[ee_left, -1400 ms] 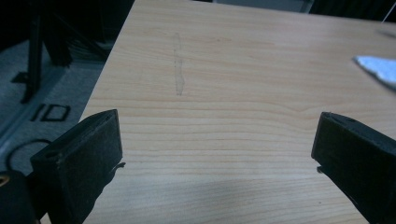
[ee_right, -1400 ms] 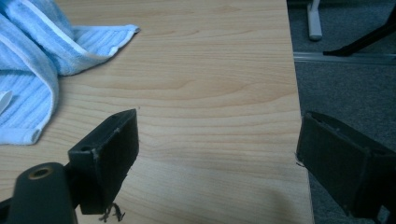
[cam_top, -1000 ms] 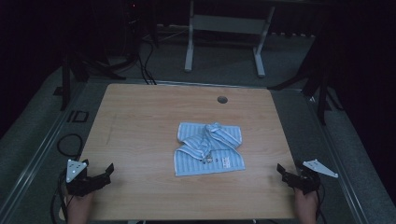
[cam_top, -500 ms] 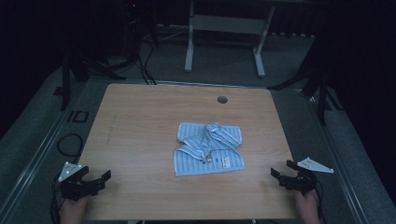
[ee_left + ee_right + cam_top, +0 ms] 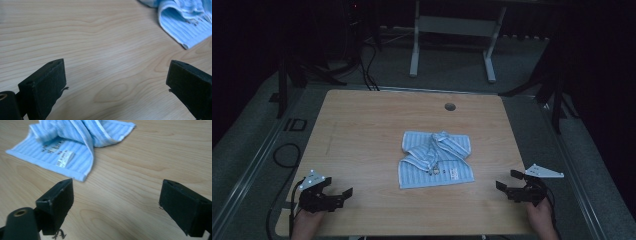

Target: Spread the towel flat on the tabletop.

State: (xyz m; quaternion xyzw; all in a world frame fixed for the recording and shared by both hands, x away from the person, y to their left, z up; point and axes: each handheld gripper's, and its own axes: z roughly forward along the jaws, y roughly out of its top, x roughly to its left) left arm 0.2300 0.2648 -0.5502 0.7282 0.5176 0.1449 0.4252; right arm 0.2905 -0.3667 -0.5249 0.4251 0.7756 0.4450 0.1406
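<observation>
A blue-and-white striped towel (image 5: 435,158) is lying crumpled near the middle of the tabletop (image 5: 362,135), a little toward the near edge, with its far half bunching up in folds and its near half spreading flat. A small white label (image 5: 65,158) is showing on the flat part, close to the hemmed near edge. The left gripper (image 5: 343,196) is hovering near the near left corner of the tabletop, well apart from the towel, its jaws standing wide open with nothing between them but bare wood. The right gripper (image 5: 508,180) is sitting near the near right corner, also well apart from the towel, its jaws gaping wide and gripping nothing. A round hole (image 5: 450,106) is showing in the tabletop near the far edge, beyond the towel.
</observation>
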